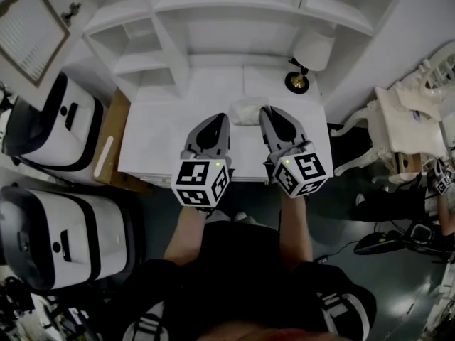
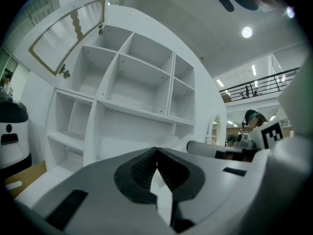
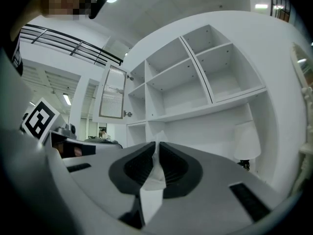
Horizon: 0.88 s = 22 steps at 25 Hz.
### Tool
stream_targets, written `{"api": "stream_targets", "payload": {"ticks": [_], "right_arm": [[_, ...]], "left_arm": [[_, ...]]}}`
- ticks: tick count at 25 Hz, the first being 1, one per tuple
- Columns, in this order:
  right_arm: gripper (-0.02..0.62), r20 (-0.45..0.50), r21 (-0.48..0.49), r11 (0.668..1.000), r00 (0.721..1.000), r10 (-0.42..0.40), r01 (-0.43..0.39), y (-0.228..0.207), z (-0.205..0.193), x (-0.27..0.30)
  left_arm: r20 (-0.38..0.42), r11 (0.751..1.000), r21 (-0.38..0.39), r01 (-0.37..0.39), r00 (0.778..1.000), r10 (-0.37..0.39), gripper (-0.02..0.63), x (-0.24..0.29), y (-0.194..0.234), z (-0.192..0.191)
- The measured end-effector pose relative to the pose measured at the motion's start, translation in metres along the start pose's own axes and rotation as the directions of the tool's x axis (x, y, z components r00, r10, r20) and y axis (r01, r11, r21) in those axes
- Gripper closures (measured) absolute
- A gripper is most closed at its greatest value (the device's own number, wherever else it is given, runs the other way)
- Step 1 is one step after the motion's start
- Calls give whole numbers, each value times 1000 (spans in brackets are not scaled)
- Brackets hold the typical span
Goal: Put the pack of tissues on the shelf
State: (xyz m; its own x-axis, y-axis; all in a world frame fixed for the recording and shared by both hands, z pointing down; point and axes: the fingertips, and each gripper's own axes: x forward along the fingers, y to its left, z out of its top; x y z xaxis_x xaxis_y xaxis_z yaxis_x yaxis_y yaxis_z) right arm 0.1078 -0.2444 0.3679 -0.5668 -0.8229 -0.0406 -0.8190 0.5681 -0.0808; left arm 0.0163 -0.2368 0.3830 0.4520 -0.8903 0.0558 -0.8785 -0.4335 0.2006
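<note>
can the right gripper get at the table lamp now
Probably not yet: the right gripper has its jaws shut on the soft white tissue pack, shared with the left gripper. Otherwise the white desk up to the white-shaded table lamp looks unobstructed.

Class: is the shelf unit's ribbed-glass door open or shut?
Open: the door stands swung out from the shelf unit, leaving its compartment uncovered.

Partly hidden pack of tissues (image 1: 245, 111)
</note>
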Motion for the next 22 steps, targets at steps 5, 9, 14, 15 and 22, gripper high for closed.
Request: {"api": "stream_targets", "payload": {"ticks": [5, 9, 14, 15, 22], "right_arm": [[552, 18, -12, 1000, 1000, -10, 10, -1, 14, 13], [552, 22, -13, 1000, 1000, -22, 22, -7, 16, 27], [552, 52, -66, 998, 999, -2, 6, 0, 33, 59], [552, 61, -77, 997, 998, 4, 0, 1, 39, 66], [552, 108, -152, 988, 994, 20, -3, -5, 77, 105]], "left_arm": [[17, 1000, -8, 0, 1000, 0, 595, 17, 15, 17], [25, 1000, -7, -8, 1000, 8, 595, 28, 28, 25], [30, 1000, -8, -5, 1000, 5, 595, 35, 44, 32], [33, 1000, -5, -3, 999, 3, 595, 36, 47, 34], [14, 1000, -26, -2, 1000, 2, 595, 46, 62, 30]]}}
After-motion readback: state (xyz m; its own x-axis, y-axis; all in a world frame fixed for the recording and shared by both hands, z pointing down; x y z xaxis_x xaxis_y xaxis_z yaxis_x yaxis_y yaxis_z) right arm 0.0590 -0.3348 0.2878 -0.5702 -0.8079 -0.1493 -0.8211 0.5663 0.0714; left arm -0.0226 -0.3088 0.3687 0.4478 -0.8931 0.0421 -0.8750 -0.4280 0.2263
